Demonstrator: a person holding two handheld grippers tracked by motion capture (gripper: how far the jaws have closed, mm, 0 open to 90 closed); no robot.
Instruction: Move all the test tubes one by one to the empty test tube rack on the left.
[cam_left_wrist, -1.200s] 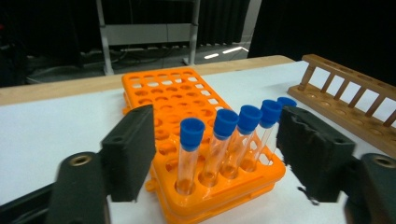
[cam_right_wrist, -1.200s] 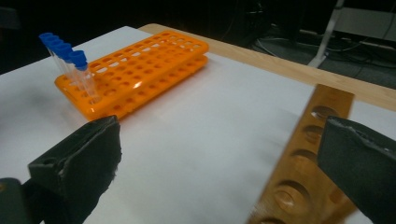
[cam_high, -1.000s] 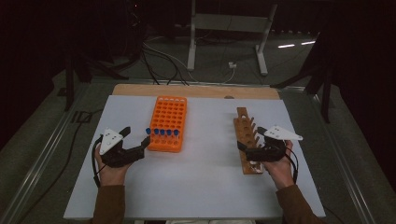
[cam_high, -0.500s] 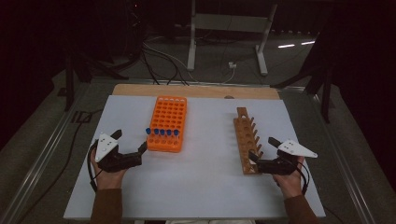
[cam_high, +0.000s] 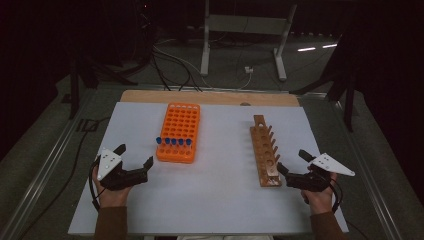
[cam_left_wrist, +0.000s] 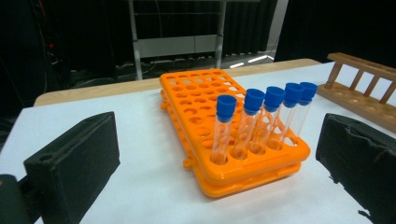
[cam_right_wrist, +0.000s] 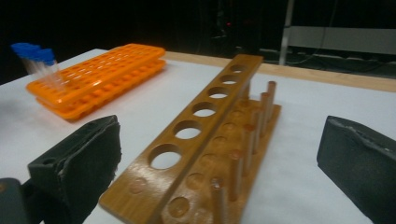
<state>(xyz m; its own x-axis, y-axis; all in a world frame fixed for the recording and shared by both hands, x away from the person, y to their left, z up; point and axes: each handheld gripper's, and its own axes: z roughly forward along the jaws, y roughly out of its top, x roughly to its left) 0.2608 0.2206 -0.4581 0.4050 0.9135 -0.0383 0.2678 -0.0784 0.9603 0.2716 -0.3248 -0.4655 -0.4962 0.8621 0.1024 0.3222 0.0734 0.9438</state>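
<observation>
An orange tube rack (cam_high: 179, 125) stands left of centre on the white table. Several clear tubes with blue caps (cam_high: 172, 141) fill its nearest row, upright (cam_left_wrist: 261, 121). To the right lies a wooden rack (cam_high: 264, 147) with a row of empty holes and pegs (cam_right_wrist: 210, 121). My left gripper (cam_high: 135, 156) is open, on the table just left of and nearer than the orange rack's front corner, its black pads (cam_left_wrist: 70, 158) wide apart with nothing between them. My right gripper (cam_high: 291, 161) is open too, just right of the wooden rack's near end, and holds nothing.
The white table top (cam_high: 210, 200) ends in a wooden strip (cam_high: 210, 97) at the far edge. Beyond it are a dark floor with cables and a metal stand (cam_high: 245, 30). In the right gripper view the orange rack (cam_right_wrist: 98, 77) lies far left.
My right gripper has come off the wooden rack's near end and moved right and back toward the person. The left gripper has drawn back slightly. The racks and tubes have not moved.
</observation>
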